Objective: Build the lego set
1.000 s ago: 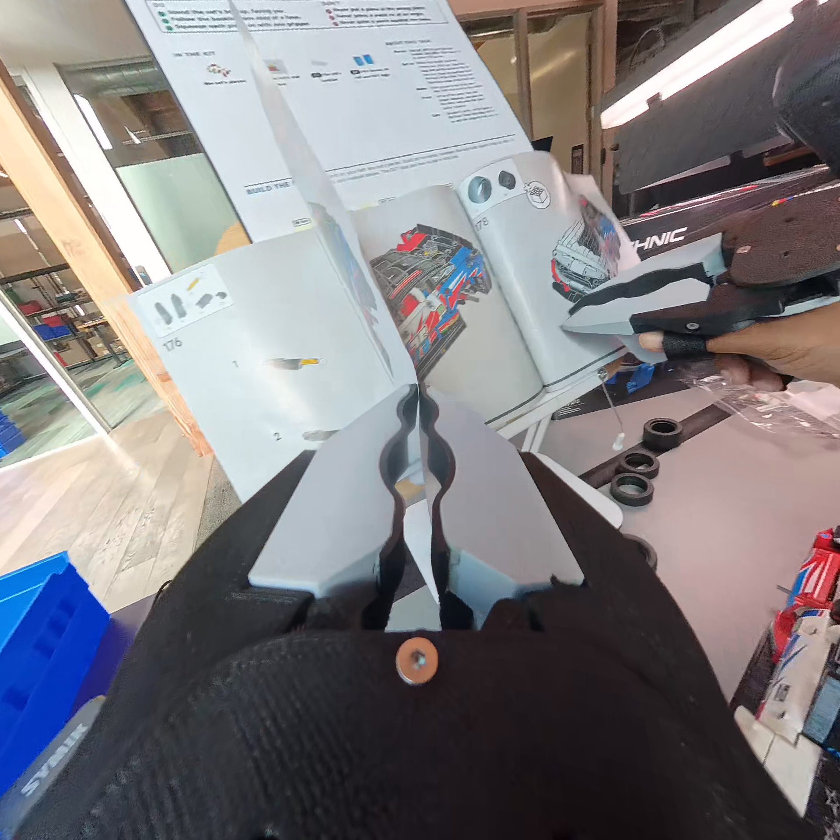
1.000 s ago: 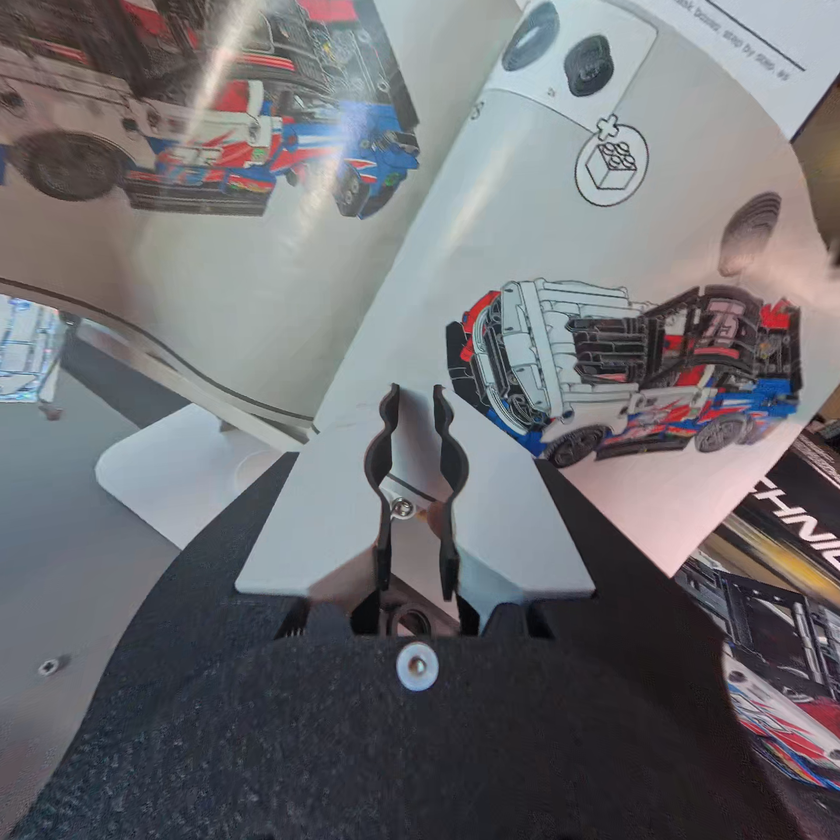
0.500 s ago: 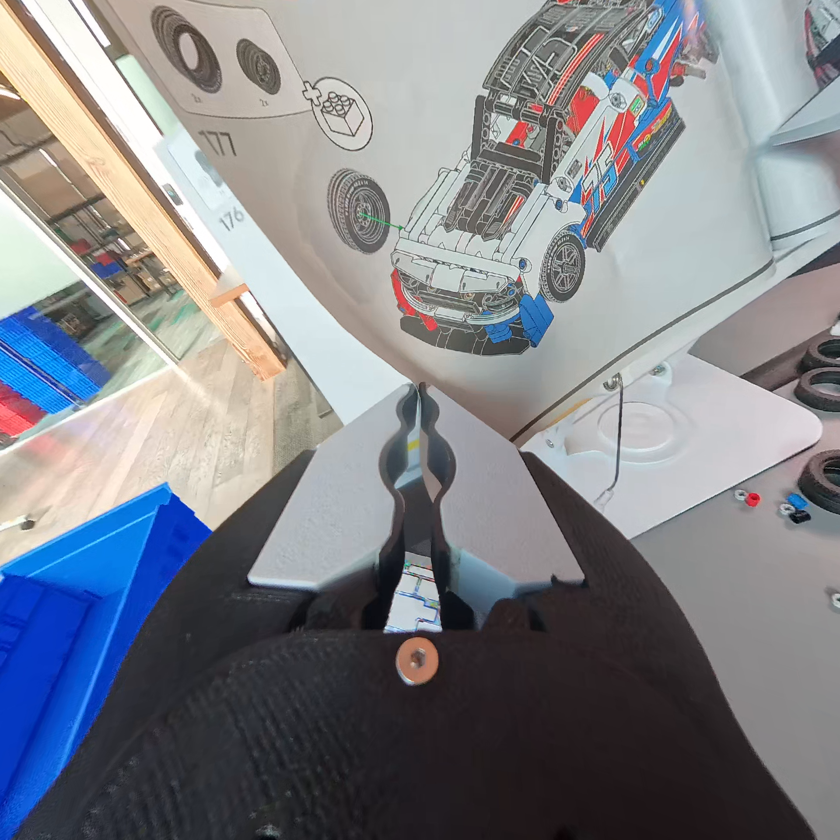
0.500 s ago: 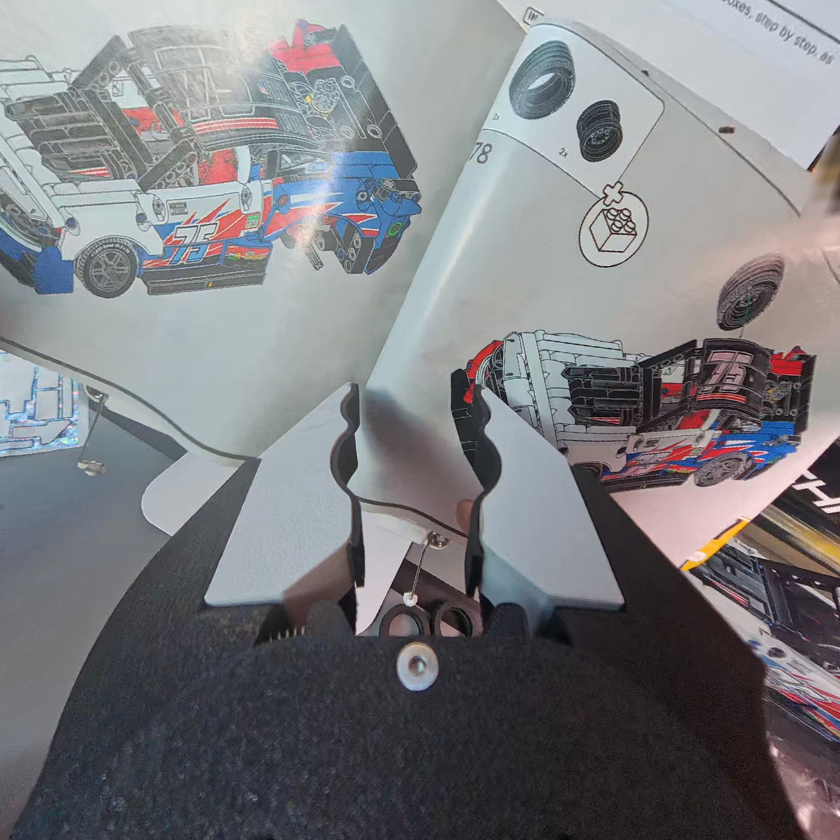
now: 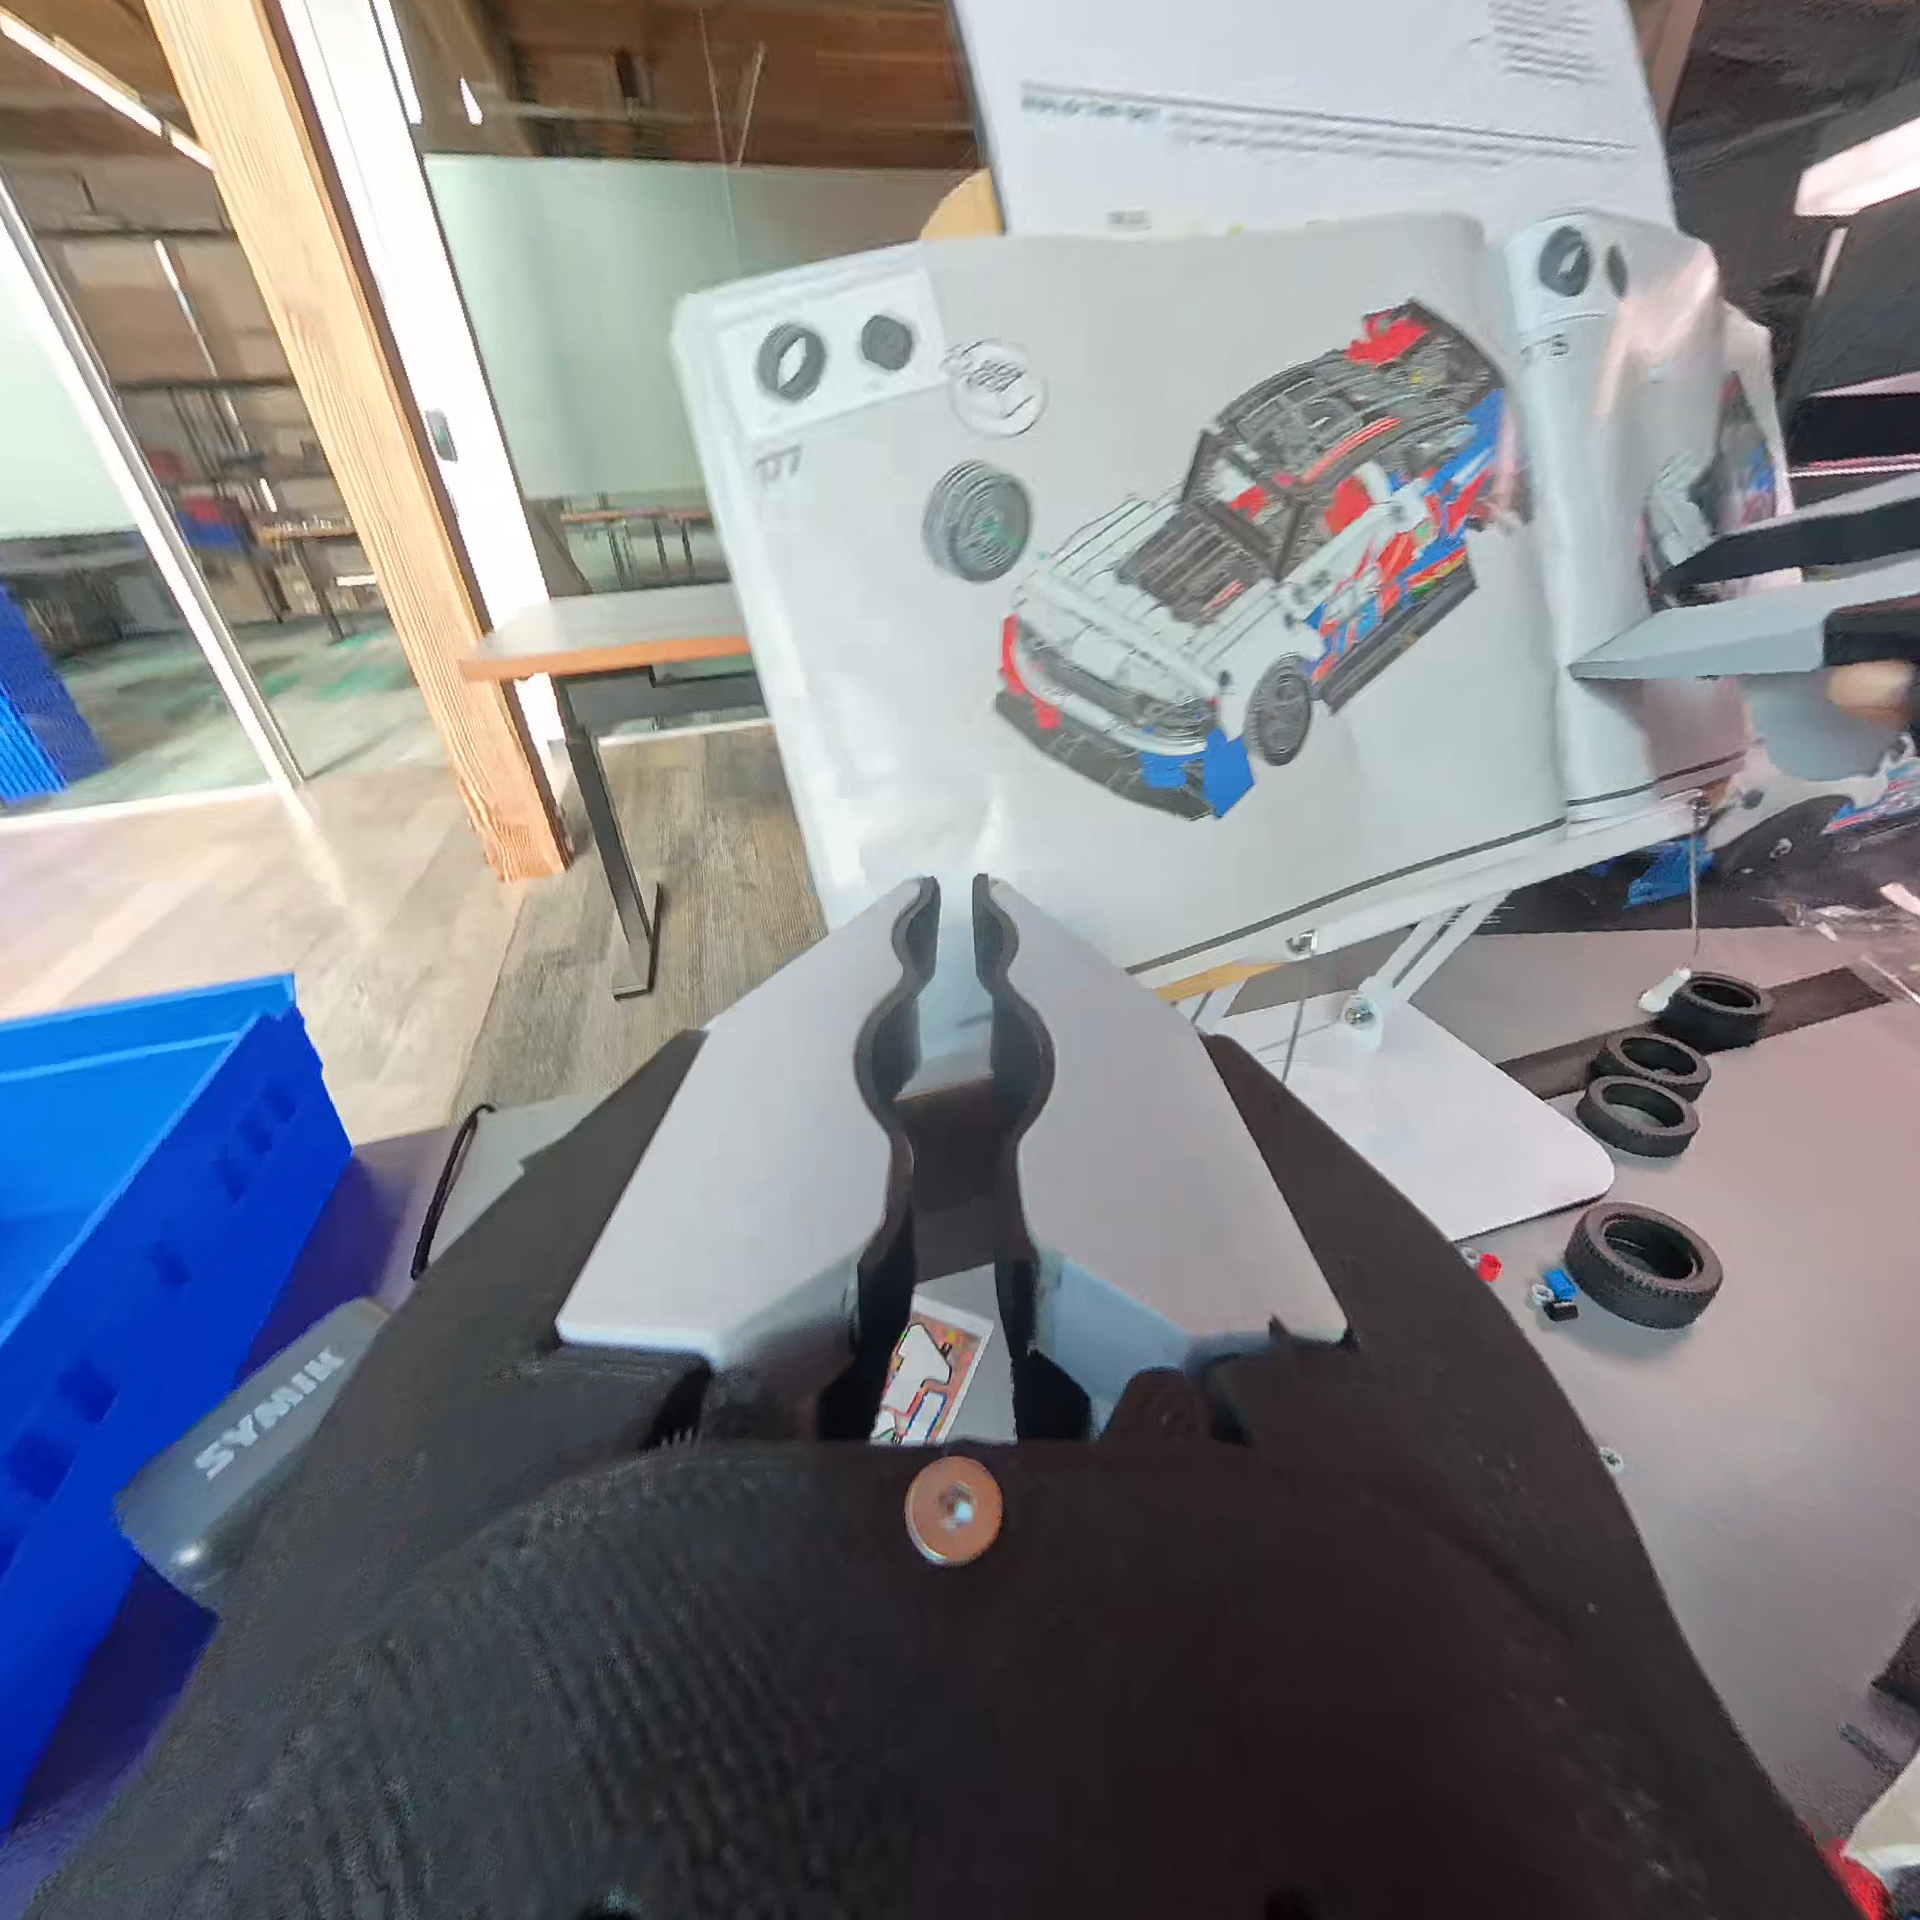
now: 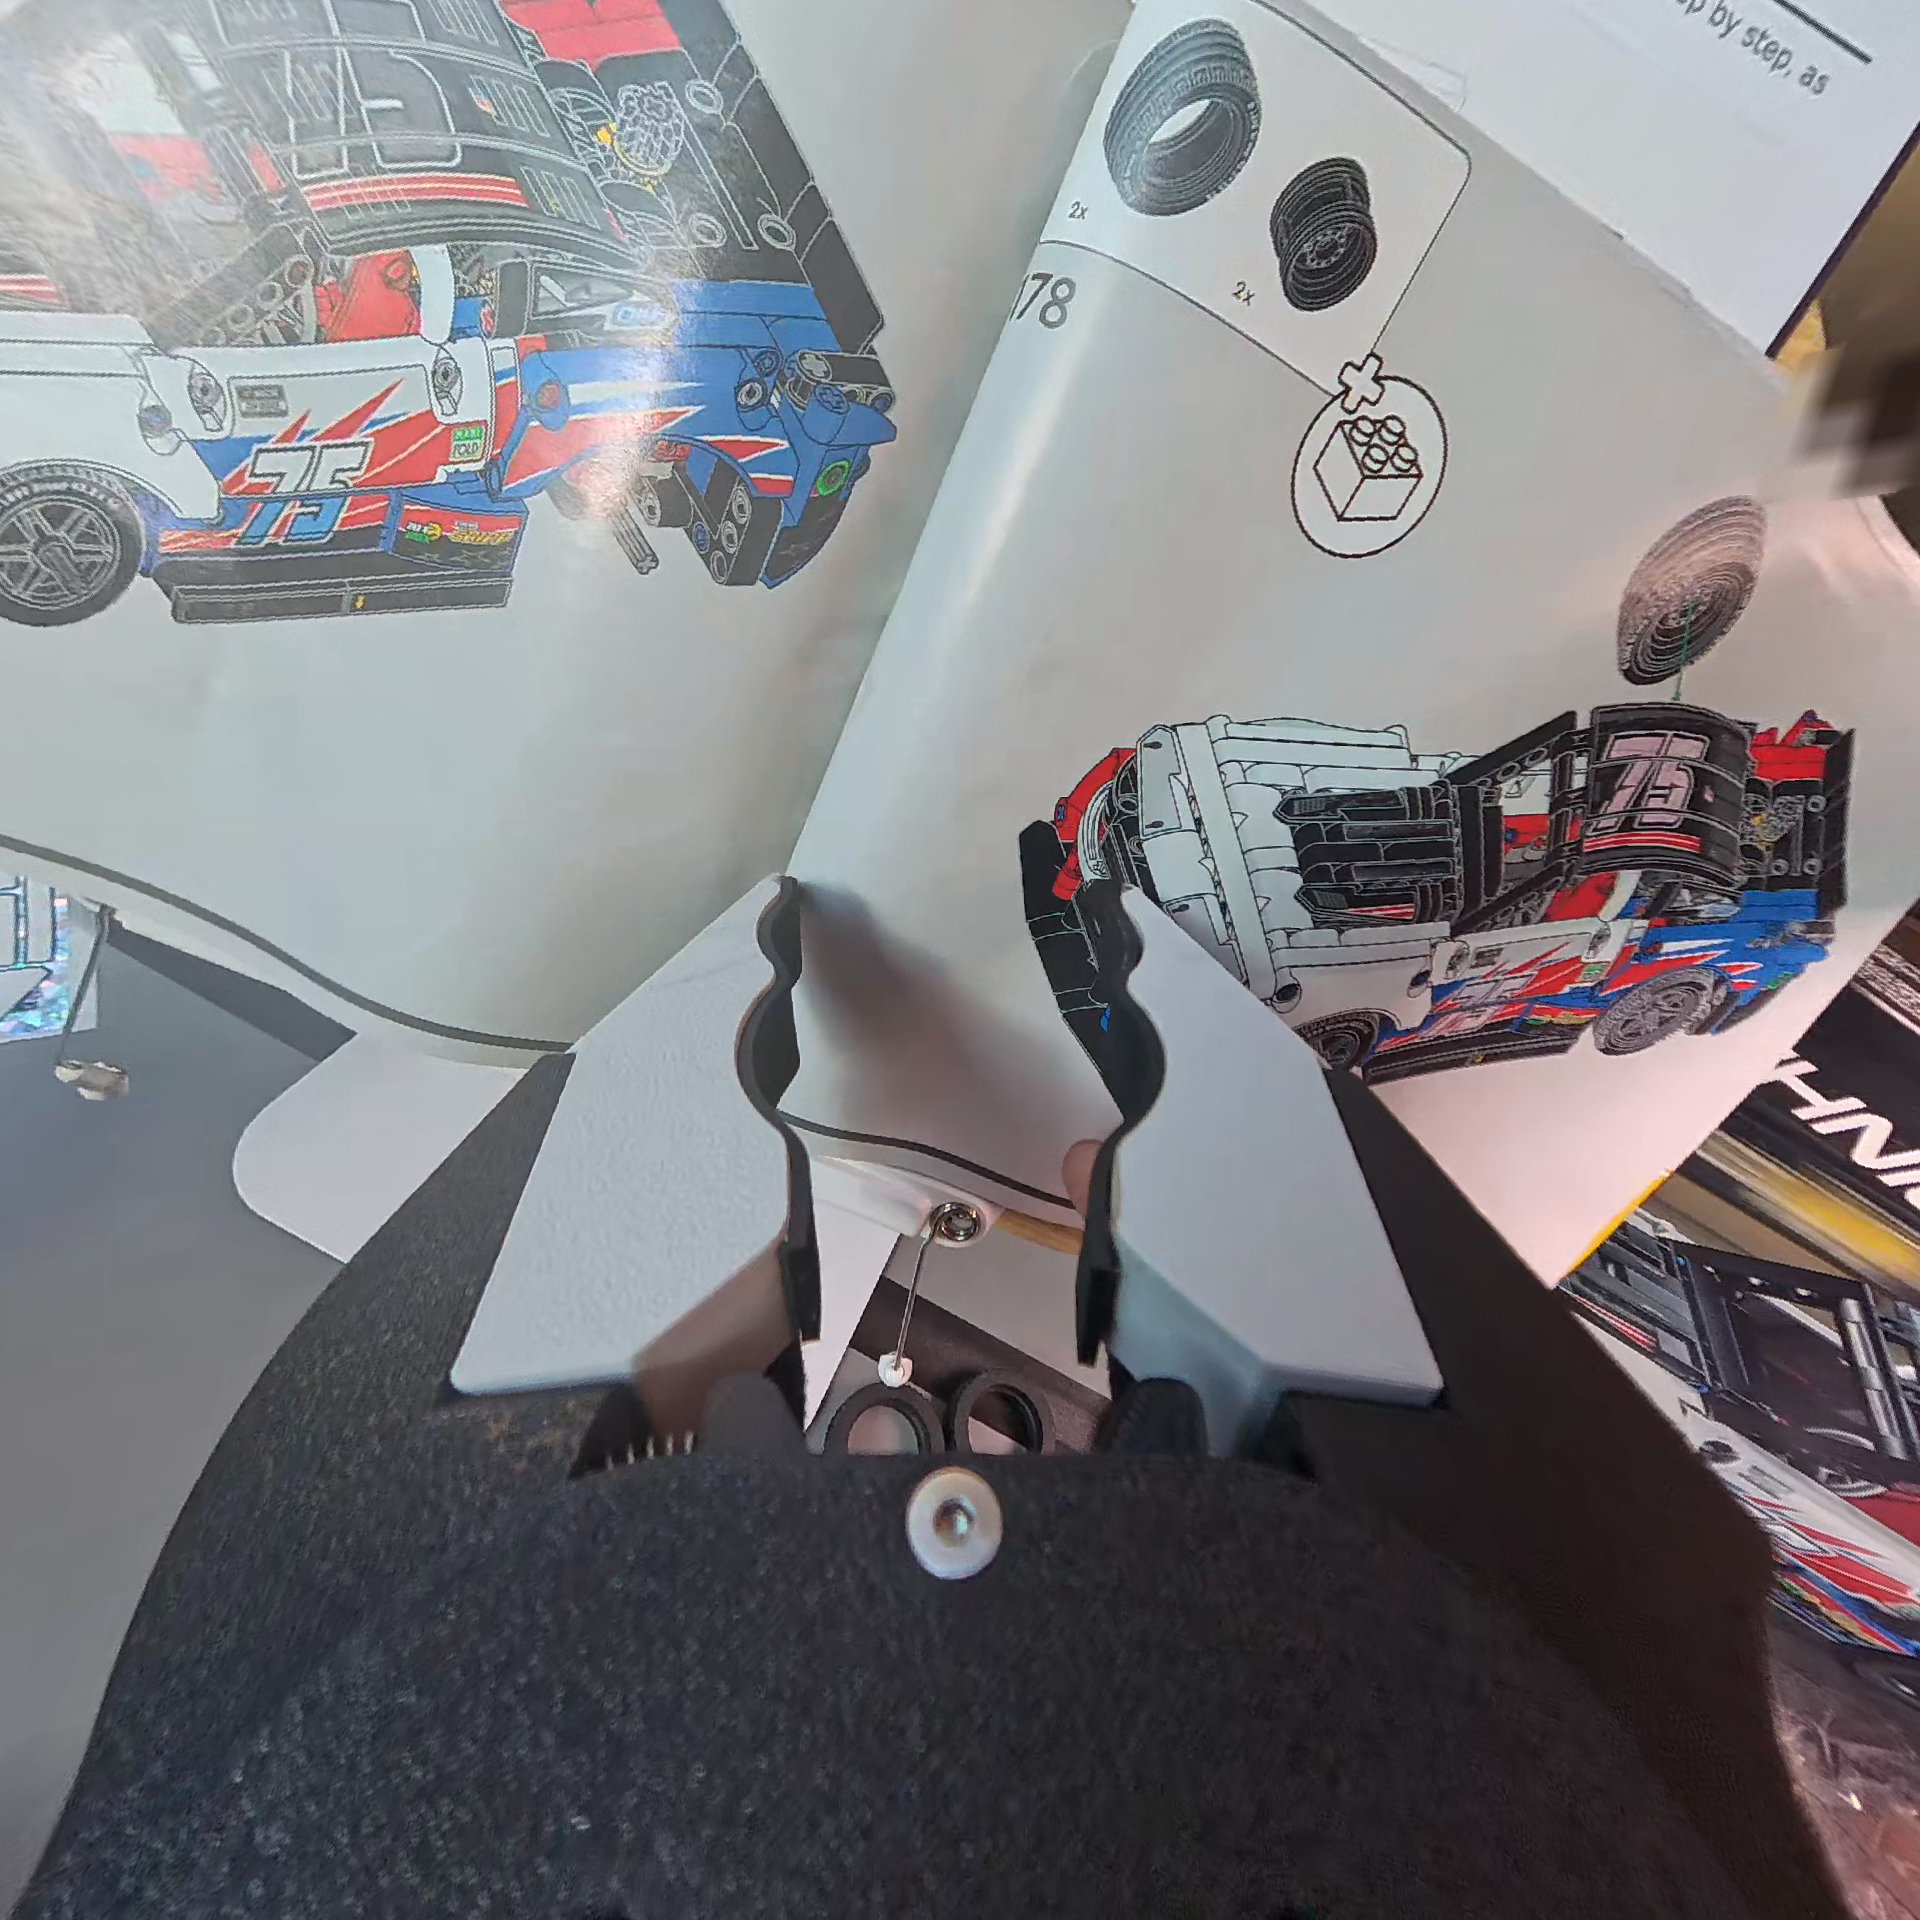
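Note:
The instruction booklet (image 5: pixel 1195 582) stands open on a white stand (image 5: pixel 1455 1132), showing car drawings on both pages. My left gripper (image 5: pixel 954 896) is in front of its lower left edge, jaws a narrow gap apart and empty. My right gripper (image 6: pixel 951 902) is open, its jaws straddling the lower edge of the booklet's right page (image 6: pixel 1195 644) without pinching it. It also shows at the right of the left wrist view (image 5: pixel 1621 623). Several black tyres (image 5: pixel 1642 1262) lie on the grey table beside the stand. Two tyres (image 6: pixel 883 1425) show below the right jaws.
A blue bin (image 5: pixel 125 1195) sits at the left. Tiny red (image 5: pixel 1488 1264) and blue (image 5: pixel 1555 1283) parts lie by the near tyre. The part-built car (image 6: pixel 1766 1507) and a black box (image 6: pixel 1860 1132) lie at the right. A sticker sheet (image 5: pixel 925 1371) lies under the left gripper. Some 30 cm of space lies between my two pairs of fingers.
My left gripper let go of the page it turned and drew back; that page now lies flat on the left. My right gripper opened wide at the right page's edge.

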The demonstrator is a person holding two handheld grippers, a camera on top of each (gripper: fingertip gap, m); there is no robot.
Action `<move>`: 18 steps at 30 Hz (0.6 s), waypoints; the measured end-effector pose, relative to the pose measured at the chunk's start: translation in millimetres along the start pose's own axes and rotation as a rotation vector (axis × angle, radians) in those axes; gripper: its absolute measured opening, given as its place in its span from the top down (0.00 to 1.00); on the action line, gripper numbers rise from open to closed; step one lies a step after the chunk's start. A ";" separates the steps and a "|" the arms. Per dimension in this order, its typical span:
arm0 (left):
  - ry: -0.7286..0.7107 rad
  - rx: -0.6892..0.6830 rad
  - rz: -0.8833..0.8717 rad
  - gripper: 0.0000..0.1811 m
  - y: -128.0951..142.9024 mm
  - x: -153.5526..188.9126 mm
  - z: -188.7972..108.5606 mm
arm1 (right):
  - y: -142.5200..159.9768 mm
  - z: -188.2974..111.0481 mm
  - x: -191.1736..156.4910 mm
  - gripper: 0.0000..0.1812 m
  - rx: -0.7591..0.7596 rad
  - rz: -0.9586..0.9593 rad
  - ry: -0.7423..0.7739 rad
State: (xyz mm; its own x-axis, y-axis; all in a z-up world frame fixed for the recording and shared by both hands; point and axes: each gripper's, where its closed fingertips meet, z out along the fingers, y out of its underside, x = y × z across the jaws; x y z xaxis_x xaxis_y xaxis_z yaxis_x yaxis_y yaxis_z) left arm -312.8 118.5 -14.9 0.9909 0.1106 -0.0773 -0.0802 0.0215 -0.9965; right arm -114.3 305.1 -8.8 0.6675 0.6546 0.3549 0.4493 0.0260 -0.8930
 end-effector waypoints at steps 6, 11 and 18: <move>0.330 -0.031 0.126 1.00 -23.3 151.9 49.7 | 0.8 0.1 1.1 0.69 -0.017 -0.019 0.010; 0.371 -0.166 0.212 1.00 -13.4 202.8 118.4 | 3.7 0.9 4.7 0.68 -0.031 -0.026 -0.002; 0.322 -0.263 0.390 1.00 14.6 203.8 138.9 | 0.2 -18.1 11.2 0.74 0.026 -0.044 -0.013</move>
State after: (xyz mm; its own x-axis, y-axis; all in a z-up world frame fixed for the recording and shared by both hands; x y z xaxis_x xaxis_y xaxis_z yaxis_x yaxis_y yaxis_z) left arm -127.1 279.3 -41.0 0.8800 -0.2482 -0.4050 -0.4575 -0.2131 -0.8633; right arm -96.0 298.7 0.1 0.6399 0.6618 0.3905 0.4623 0.0744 -0.8836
